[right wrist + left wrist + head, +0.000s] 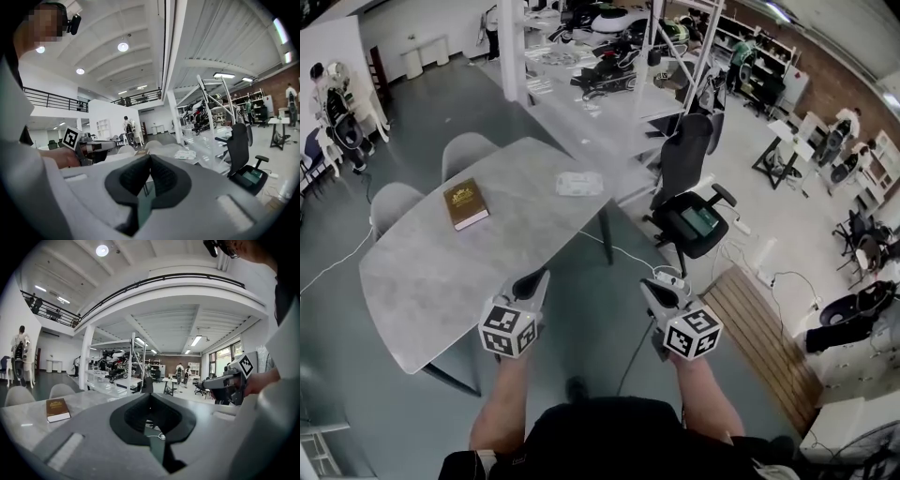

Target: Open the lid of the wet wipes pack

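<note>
The wet wipes pack (579, 184), flat and whitish, lies at the far right end of the grey table (431, 281); the right gripper view shows the pack (187, 154) well ahead. My left gripper (539, 274) hovers over the table's near edge, shut and empty (150, 394). My right gripper (649, 284) is held beside it, off the table over the floor, with its jaws shut on nothing (150, 157). Both point level toward the pack, still far short of it. The pack's lid cannot be made out.
A brown book (466, 203) lies on the table left of the pack. Two grey chairs (465, 150) stand behind the table. A black office chair (694, 202) holding a green box stands to the right, near a wooden platform (764, 323) and a floor cable (623, 251).
</note>
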`<state>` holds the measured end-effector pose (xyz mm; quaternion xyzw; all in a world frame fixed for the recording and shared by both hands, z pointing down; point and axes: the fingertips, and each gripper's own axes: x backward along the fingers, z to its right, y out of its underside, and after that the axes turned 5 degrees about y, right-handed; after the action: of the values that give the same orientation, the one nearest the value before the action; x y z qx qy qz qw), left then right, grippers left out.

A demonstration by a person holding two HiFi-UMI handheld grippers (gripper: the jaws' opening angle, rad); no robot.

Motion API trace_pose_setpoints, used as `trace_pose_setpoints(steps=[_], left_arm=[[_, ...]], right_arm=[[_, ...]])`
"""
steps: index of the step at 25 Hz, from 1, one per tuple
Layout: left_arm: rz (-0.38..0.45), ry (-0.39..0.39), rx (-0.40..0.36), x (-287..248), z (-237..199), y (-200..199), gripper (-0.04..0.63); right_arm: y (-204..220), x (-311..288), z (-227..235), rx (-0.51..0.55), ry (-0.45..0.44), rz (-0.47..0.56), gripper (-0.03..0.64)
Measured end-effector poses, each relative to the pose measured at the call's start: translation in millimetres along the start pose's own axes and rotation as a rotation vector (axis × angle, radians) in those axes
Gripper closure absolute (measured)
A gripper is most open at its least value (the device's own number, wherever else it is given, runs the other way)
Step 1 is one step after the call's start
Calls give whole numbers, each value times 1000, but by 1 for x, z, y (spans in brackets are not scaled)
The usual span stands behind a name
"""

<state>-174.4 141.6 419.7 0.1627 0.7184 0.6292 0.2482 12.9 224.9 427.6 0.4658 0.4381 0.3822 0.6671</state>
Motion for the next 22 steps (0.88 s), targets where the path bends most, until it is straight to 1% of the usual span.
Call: trace_pose_setpoints(steps=[3,5,12,17,22], left_arm=[[-7,-6,17,-1,-24,5,584],[-11,-9,28,-4,-31,8,584],[-35,-8,24,-25,-59,4,584],[-68,-21,23,-64,-81,6,584],[-98,-36,23,-127,-106,5,584]], right_arm=[[0,-26,-12,7,-24,-14,615],[2,-36,-14,7,-36,-28,615],[-4,-71,5,-25,-37,-34,615],[-5,-113,37,-53,-67,-40,615],[-13,-166,88,-75,-111,-50,615]])
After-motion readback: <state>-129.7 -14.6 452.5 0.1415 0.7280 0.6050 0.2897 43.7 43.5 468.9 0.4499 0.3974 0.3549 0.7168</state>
